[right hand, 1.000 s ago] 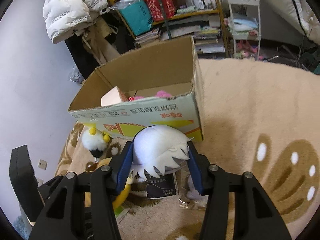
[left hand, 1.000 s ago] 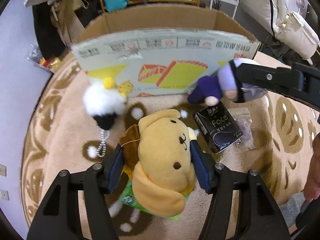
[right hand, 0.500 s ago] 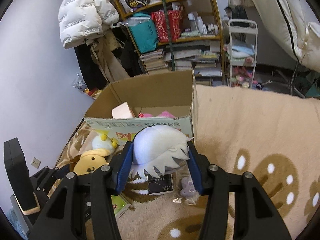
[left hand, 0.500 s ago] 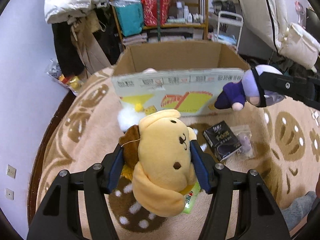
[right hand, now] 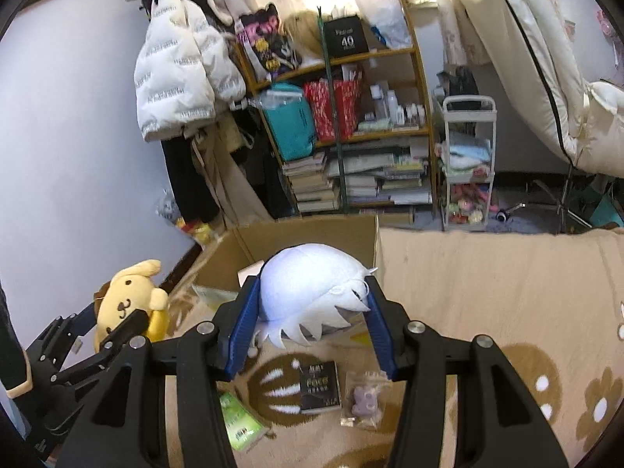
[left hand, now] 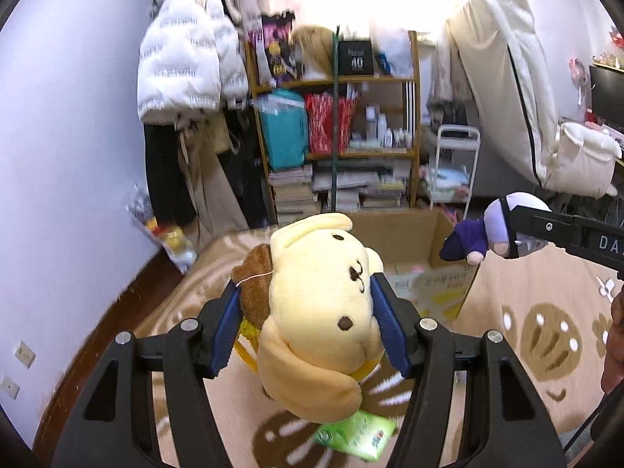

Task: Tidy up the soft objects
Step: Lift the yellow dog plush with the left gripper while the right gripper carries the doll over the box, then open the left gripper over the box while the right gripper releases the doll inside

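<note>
My left gripper (left hand: 308,312) is shut on a yellow dog plush (left hand: 319,312) with a brown beret, held up in the air above the rug. My right gripper (right hand: 312,316) is shut on the white-haired head of a doll plush (right hand: 312,296); its purple body (left hand: 468,240) hangs out in the left wrist view. An open cardboard box (right hand: 304,241) stands on the rug just beyond both plushes. The right wrist view also shows the yellow dog plush (right hand: 124,304) at lower left, clamped in the left gripper (right hand: 113,321).
On the beige patterned rug (right hand: 487,273) lie a black tissue pack (right hand: 319,386), a small clear bag with a purple figure (right hand: 362,399) and a green packet (right hand: 241,425). A crowded bookshelf (right hand: 351,136), hanging coats (right hand: 179,78) and a white cart (right hand: 468,163) stand behind the box.
Both grippers have risen with their plushes still clamped, and both views have tilted up from the rug to the shelf and wall. The box now sits lower in both views.
</note>
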The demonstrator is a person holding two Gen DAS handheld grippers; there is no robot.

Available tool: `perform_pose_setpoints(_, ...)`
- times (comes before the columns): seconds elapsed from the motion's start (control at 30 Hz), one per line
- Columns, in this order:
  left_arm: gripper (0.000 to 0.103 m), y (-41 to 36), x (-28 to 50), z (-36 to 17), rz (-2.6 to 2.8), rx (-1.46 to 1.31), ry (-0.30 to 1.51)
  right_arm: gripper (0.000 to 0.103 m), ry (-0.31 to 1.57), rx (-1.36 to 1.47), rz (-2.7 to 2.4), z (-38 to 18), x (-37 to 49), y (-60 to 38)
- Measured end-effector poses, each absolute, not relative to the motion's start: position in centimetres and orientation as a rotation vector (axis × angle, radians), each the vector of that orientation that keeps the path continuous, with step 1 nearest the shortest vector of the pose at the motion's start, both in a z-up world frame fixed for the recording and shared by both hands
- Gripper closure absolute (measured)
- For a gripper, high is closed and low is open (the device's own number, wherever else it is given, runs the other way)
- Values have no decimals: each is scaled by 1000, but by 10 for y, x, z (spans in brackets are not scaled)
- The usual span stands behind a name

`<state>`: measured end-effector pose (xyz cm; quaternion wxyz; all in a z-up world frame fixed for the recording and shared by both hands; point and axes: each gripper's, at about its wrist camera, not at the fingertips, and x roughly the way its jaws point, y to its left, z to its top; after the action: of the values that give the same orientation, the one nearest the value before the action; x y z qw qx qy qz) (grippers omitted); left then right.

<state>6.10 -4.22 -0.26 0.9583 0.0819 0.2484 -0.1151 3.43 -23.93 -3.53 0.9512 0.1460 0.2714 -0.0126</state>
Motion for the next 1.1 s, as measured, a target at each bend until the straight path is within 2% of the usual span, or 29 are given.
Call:
perform_pose_setpoints(0.67,40,-76,124,23,-190,207,355,48,452,192,-60,-23,84,-249)
perform_pose_setpoints(1.1,39,-83,166,-30,-218,218,512,47,535,200,-49,-60,118,-249)
